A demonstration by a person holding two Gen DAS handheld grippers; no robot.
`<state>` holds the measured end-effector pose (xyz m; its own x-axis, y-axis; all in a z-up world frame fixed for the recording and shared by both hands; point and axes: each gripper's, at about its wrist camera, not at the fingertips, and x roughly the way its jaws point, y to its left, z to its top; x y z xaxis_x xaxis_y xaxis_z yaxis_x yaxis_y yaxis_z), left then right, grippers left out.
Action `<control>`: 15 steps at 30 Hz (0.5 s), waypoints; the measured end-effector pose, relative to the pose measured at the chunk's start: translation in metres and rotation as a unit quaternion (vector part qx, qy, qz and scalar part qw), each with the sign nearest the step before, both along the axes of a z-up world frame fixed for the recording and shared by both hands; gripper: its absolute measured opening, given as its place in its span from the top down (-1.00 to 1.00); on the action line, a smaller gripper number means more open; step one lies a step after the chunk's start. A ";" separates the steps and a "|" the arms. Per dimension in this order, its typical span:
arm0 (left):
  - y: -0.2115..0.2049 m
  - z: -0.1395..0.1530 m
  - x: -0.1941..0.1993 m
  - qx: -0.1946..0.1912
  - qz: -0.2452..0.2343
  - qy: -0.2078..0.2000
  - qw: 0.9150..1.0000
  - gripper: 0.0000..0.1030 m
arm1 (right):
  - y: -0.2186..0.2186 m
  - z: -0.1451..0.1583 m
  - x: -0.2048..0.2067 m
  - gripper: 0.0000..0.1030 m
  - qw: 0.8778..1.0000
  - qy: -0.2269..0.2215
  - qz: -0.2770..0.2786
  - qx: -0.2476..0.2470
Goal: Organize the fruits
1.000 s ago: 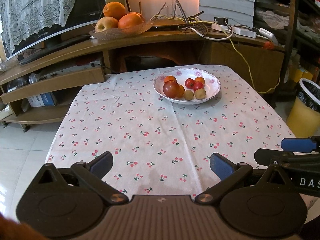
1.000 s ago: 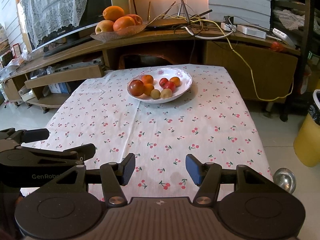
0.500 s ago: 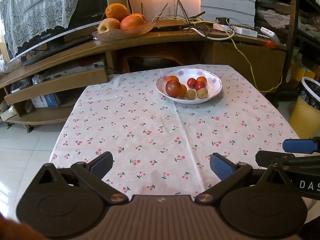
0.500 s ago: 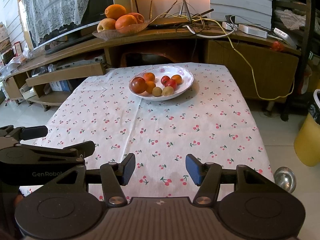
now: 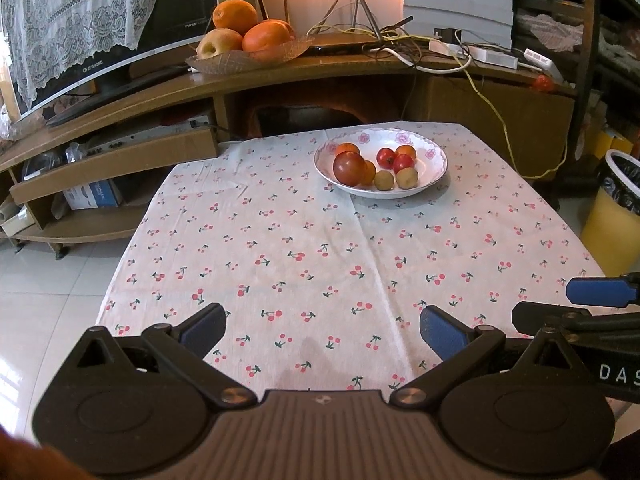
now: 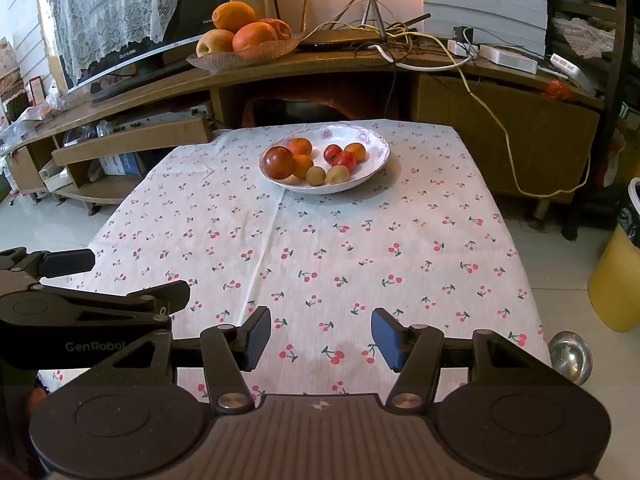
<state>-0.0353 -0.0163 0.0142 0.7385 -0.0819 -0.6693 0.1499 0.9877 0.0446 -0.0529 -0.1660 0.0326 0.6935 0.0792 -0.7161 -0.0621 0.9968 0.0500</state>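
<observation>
Nearest the viewer, the left gripper [image 5: 322, 326] hangs over the near edge of the table, its blue-padded jaws spread wide with nothing between them. Just beside it, the right gripper [image 6: 320, 338] also hangs over the near edge, jaws parted less widely and likewise empty. Between the grippers and the fruit stretches bare cherry-print tablecloth [image 5: 320, 248]. At the far end of the table sits a white plate [image 6: 374, 162] holding the fruits [image 6: 310, 162]: one large dark red one, several small orange, red and yellow ones. The plate lies well ahead of both grippers, slightly right of the left gripper's line and slightly left of the right one's. Neither looks clearly nearer.
</observation>
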 end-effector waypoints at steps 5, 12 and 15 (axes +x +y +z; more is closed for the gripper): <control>-0.001 0.000 -0.001 0.002 0.000 0.000 1.000 -1.00 | 0.002 -0.001 -0.001 -0.11 1.000 0.002 0.005 -0.003; 0.001 0.000 -0.002 -0.003 0.001 0.000 1.000 -1.00 | 0.003 0.000 -0.003 -0.12 1.000 -0.003 0.005 -0.005; 0.000 0.000 -0.002 -0.003 0.001 0.001 1.000 -1.00 | 0.003 0.000 -0.003 -0.12 1.000 -0.003 0.004 -0.005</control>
<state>-0.0373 -0.0161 0.0142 0.7379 -0.0843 -0.6696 0.1472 0.9884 0.0379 -0.0562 -0.1628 0.0325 0.6978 0.0770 -0.7121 -0.0702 0.9968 0.0390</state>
